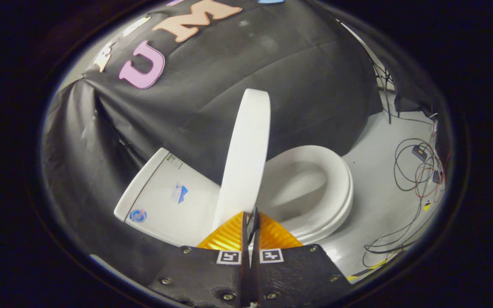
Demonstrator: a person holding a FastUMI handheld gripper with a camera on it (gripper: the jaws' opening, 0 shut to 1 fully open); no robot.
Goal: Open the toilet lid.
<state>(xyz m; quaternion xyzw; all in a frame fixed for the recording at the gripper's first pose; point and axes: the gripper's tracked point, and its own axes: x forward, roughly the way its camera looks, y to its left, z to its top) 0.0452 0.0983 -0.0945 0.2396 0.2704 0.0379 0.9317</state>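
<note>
The white toilet lid stands raised, close to upright, and I see it nearly edge-on just beyond my fingers. To its right lies the white seat around the open bowl. To its left is the white tank with small stickers on it. My gripper sits just in front of the lid's near edge. Its two orange fingers are pressed together with only a thin dark slit between them. Nothing is held between them; the lid's near edge lies just past the fingertips, slightly to the left.
The black cloth wall hangs behind the toilet. The pale floor lies to the right of the bowl, with a tangle of black and red cables and small boxes on it.
</note>
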